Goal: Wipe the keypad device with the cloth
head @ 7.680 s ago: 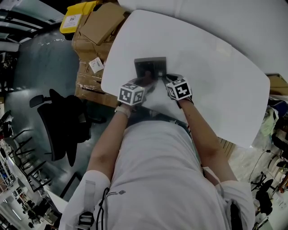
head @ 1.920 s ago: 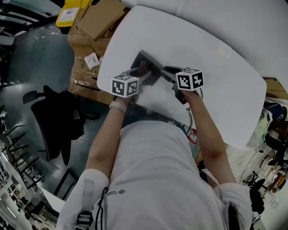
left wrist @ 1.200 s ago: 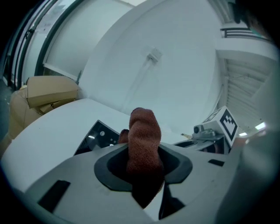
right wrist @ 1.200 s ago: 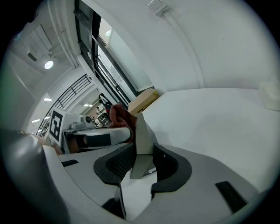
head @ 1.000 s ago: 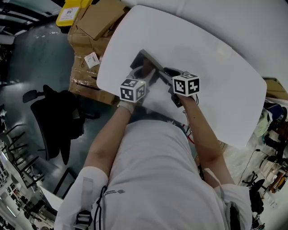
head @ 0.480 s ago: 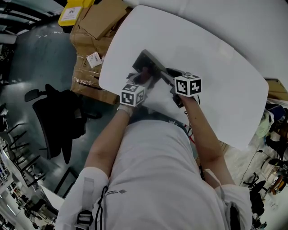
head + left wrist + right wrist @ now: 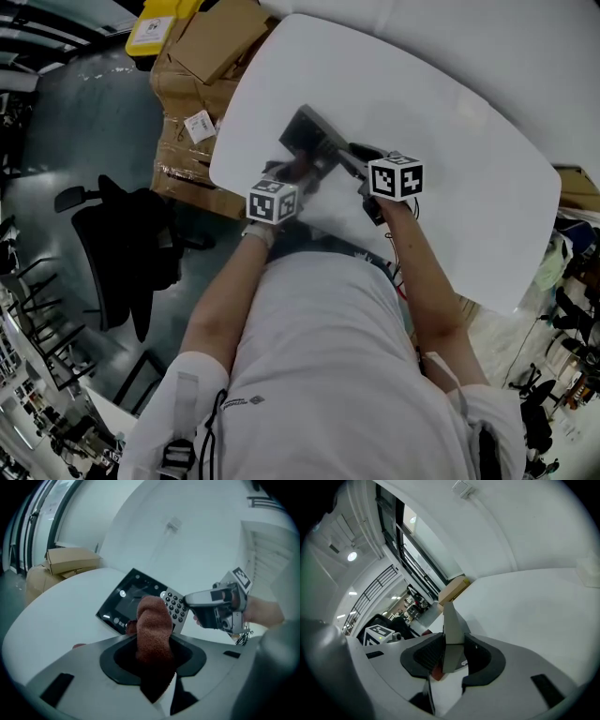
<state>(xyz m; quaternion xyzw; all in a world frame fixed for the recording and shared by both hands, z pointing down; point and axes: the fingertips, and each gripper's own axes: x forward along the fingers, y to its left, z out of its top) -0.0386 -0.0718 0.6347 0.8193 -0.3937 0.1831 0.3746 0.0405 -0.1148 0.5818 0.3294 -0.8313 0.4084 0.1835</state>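
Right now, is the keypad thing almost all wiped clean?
Done: the left gripper is shut on the cloth, and the right gripper grips the keypad device by its edge, tilted up off the table. In hand: the cloth sits at the device's near edge, beside the keys. Left: the pictures cannot show how much is clean, so the screen and keys may need more wiping.

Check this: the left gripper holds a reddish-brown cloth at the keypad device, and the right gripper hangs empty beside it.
Wrong on the right gripper: it is not empty. The right gripper view shows its jaws closed on the edge of the keypad device. The rest stands: the left gripper holds the reddish-brown cloth at the device.
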